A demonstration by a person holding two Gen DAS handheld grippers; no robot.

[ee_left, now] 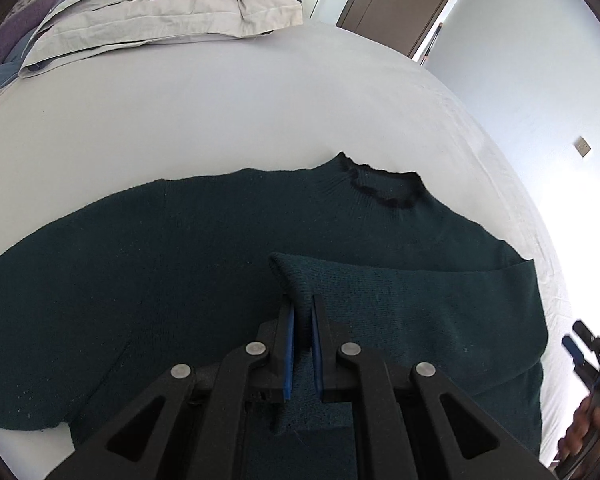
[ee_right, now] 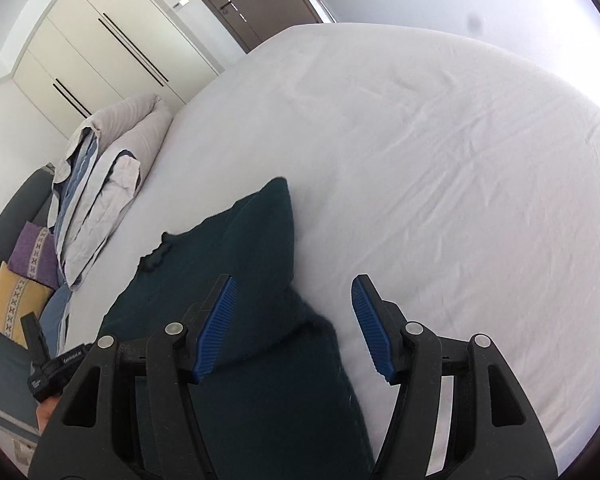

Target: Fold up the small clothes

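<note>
Left hand-held gripper (ee_left: 302,320) clenched on the cuff of a sleeve (ee_left: 400,300), which lies folded across the body of the dark green sweater (ee_left: 160,280). Right hand-held gripper (ee_right: 294,320) released, jaws apart over the sweater's side edge. The garment lies flat on the bed (ee_left: 220,120), collar toward the far edge. The knit looks soft, light and limp; best pinched at hems or cuffs.

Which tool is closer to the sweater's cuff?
Left. The left tool is clamped on the cuff; the right tool hangs open over the sweater's other edge.
</note>
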